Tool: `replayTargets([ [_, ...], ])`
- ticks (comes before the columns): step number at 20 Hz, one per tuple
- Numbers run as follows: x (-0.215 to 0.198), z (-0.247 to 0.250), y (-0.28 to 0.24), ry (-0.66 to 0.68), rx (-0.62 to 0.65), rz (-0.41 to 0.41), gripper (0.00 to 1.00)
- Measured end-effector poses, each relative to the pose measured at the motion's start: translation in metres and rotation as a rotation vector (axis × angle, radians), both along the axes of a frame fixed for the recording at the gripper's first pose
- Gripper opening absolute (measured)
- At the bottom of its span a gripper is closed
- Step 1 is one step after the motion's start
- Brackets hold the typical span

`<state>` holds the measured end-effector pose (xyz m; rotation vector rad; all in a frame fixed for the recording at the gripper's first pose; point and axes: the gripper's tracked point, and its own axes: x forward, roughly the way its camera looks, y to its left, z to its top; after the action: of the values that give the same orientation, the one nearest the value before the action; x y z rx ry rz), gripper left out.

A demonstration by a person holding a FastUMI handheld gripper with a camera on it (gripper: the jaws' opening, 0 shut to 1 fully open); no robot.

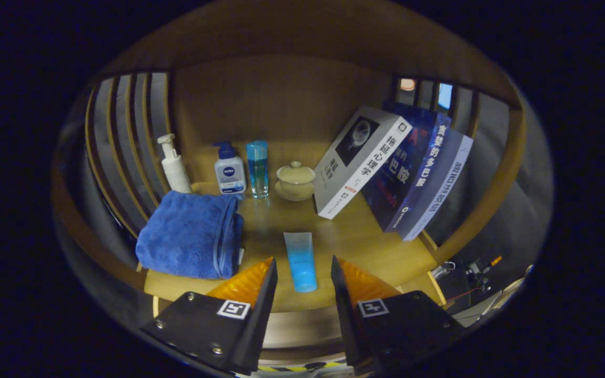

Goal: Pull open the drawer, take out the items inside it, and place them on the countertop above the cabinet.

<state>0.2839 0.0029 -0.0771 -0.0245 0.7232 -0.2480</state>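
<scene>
My gripper (pixel 302 268) stands open in front of the wooden countertop (pixel 355 241), its fingers apart with nothing pressed between them. A blue tube (pixel 300 261) lies flat on the countertop near its front edge, just ahead of the fingers and in line with the gap between them. A folded blue towel (pixel 192 233) rests on the countertop to the left of the tube.
Along the back stand a white pump bottle (pixel 174 165), a white bottle with a blue cap (pixel 229 170), a slim blue bottle (pixel 257 168) and a lidded beige cup on a saucer (pixel 295 181). Three books (pixel 394 170) lean to the right. Slatted side panels (pixel 124 142) flank the shelf.
</scene>
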Motion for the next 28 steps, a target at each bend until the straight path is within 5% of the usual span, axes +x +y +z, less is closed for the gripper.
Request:
replayTargets([
  [11,-0.094,0.044,0.007,-0.409,-0.088,0.019,0.6],
  [13,-0.116,0.046,0.006,-0.454,-0.092,0.01,0.68],
  [15,-0.134,0.037,0.003,-0.465,-0.088,-0.008,0.71],
  [16,-0.143,0.031,0.004,-0.471,-0.077,-0.014,0.83],
  [18,-0.156,0.02,0.008,-0.499,-0.047,-0.015,0.9],
  [28,-0.198,-0.061,0.002,-0.5,0.089,-0.133,0.92],
])
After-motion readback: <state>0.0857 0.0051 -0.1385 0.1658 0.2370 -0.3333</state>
